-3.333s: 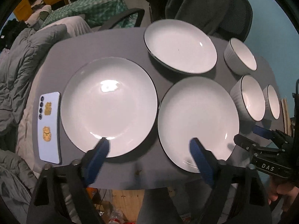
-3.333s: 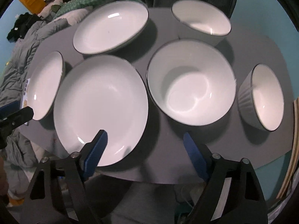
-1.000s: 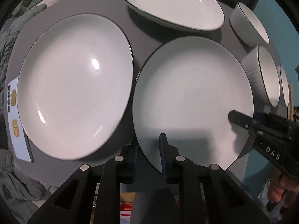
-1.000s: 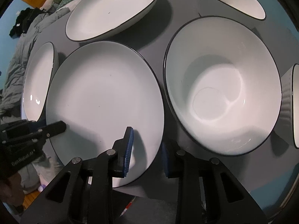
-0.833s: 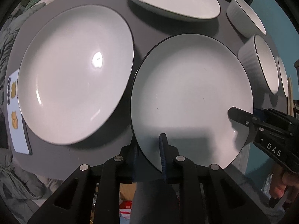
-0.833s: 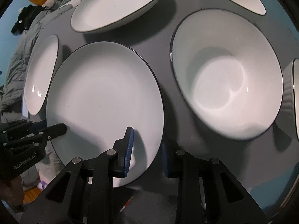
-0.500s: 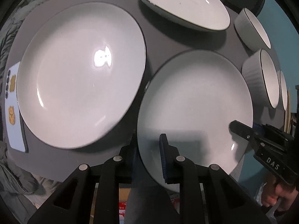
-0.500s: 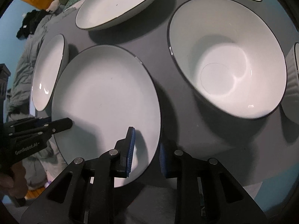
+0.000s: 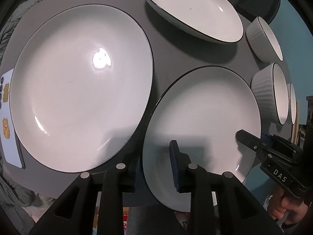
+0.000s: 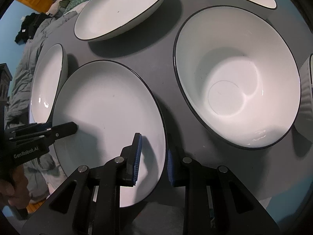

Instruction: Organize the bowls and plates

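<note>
Zero stacking done so far: left gripper (image 9: 156,164) and right gripper (image 10: 151,156) both clamp the near plate (image 9: 205,113), lifted beside the big plate (image 9: 78,86); bowls (image 9: 273,96) untouched.

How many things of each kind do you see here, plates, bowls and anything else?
Plates: 3 (left plate, gripped plate, deep plate)
Bowls: 3 (far bowl, middle bowl, near bowl)
Phone: 1
Total: 7
</note>
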`<state>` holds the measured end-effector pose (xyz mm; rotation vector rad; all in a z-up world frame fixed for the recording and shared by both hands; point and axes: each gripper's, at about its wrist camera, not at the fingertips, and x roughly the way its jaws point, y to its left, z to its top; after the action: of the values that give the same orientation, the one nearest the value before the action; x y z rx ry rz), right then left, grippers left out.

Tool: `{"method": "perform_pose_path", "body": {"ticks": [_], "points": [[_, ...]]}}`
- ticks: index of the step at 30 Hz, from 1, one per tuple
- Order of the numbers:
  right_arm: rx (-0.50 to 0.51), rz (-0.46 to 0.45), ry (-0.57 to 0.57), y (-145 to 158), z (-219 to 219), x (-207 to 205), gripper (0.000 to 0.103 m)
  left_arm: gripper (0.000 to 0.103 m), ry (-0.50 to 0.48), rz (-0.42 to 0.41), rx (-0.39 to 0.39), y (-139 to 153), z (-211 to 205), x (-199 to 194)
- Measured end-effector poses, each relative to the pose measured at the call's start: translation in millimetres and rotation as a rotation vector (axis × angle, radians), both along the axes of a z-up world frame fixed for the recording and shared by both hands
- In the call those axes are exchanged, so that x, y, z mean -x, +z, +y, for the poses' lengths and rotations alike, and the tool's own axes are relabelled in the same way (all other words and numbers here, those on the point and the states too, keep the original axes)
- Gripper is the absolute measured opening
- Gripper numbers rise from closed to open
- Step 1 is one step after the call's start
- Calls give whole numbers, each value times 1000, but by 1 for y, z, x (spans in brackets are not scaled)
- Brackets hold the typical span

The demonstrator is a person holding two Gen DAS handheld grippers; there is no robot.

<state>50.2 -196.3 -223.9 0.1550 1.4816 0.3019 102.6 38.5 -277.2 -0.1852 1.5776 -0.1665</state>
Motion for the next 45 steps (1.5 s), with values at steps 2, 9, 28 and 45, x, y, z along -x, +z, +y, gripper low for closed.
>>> {"method": "perform_pose_path", "body": {"ticks": [2,9,28,45], "points": [[6,-9,-5,3,-10,6,23,25,-3,-2,-7,0,1,-4],[-13,6,-50,6,-23,11,20,22,15,18,-19,12,-1,14],[2,-56,-35,54,-20,-8,18,22,38,-58,9,54,10,-14],[16,-124,29,64,9,-96,17,22,113,-122,-22,71,40,-107]]}}
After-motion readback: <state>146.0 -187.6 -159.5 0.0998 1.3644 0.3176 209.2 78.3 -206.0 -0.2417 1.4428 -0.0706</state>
